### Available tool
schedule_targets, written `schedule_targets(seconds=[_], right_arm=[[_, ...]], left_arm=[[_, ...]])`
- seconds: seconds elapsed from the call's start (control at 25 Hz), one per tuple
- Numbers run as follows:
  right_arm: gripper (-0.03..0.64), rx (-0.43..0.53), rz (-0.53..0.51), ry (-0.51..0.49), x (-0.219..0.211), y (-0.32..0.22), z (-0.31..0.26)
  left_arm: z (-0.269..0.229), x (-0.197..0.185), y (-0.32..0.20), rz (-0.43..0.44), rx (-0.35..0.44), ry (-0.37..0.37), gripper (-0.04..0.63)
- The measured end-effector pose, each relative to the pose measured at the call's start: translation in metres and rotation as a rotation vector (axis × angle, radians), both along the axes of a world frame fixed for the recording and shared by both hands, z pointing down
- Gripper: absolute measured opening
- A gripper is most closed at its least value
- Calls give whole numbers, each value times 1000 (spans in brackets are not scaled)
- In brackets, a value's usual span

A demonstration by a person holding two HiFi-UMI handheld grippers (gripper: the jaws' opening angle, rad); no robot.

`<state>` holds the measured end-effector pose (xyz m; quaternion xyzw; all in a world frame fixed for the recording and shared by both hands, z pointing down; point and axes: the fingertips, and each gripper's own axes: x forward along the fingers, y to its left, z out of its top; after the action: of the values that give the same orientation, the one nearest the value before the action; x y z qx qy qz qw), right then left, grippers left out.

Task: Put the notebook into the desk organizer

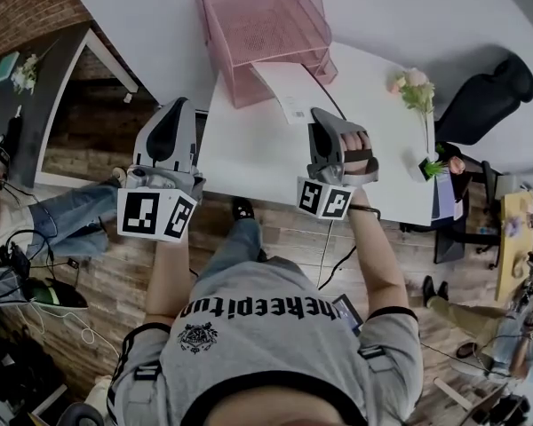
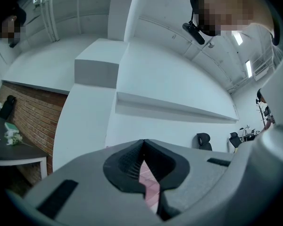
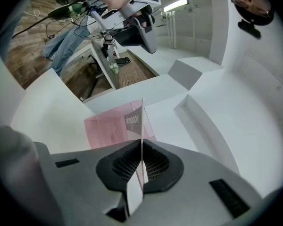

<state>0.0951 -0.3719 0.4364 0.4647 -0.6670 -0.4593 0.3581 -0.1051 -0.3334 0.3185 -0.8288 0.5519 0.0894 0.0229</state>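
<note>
The pink wire desk organizer (image 1: 266, 25) stands at the far side of the white table (image 1: 249, 158). Just in front of it hangs the thin white notebook (image 1: 289, 87), with my right gripper (image 1: 320, 115) shut on its near edge. In the right gripper view the notebook (image 3: 141, 126) shows edge-on between the pads, and the organizer (image 3: 108, 128) lies behind it. My left gripper (image 1: 172, 106) hovers over the table's left edge, left of the notebook. Its jaws meet at the tips with nothing between them (image 2: 144, 144); only a sliver of pink shows through the gap behind the tips.
A small vase of flowers (image 1: 417, 96) stands at the table's right end, with a black chair (image 1: 489, 96) beyond it. A dark table (image 1: 27, 87) and a brick wall lie to the left. Cables and a seated person's legs (image 1: 62, 220) are on the wooden floor.
</note>
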Motion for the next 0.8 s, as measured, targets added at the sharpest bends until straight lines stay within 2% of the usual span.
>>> schedule_targets(seconds=[0.28,0.8], right_arm=[[9,0,1,84,-11,-25,14],[9,-84,-34,189,-36,-63,50]], left_arm=[[4,-7,-8,-10,-11,0,5],[16,-17,-31,-26,-43,-8,5]])
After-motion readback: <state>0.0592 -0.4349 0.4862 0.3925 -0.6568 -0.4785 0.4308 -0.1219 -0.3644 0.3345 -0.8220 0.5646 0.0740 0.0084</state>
